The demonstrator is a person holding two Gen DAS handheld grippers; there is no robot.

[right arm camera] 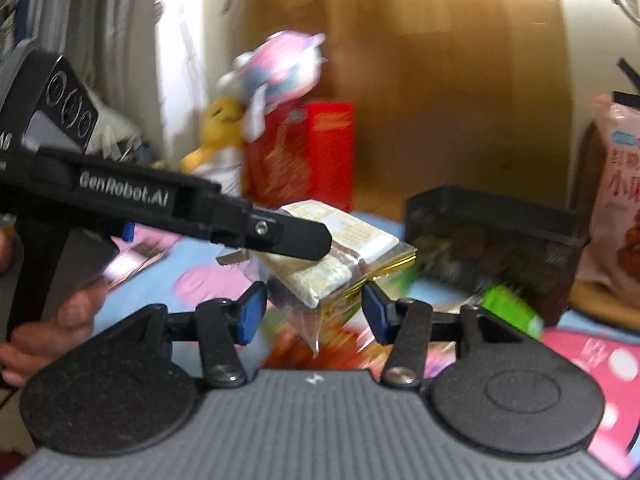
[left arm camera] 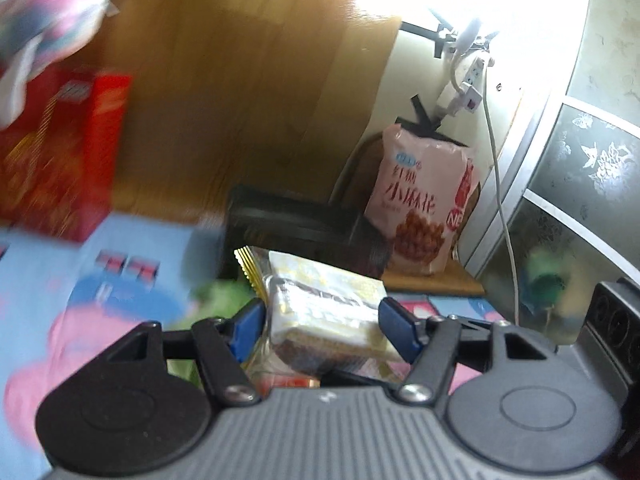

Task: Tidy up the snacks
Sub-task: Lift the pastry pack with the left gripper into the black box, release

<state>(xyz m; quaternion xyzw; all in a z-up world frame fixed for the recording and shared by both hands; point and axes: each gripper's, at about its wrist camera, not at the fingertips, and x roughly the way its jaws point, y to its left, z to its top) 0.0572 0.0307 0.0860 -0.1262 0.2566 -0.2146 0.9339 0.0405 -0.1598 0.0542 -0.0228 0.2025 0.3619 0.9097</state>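
Here, wrapped cake snack (left arm camera: 324, 312) clamped between left hand-held gripper (left arm camera: 322, 328) pads.

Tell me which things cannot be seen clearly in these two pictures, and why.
- Black basket: contents smeared by motion blur, right wrist view.
- Red box: print unreadable, blurred, left wrist view.
- Pink snack bag: cut off by the right edge, right wrist view.
- Wrapped wafer pack: underside hidden by the left gripper.
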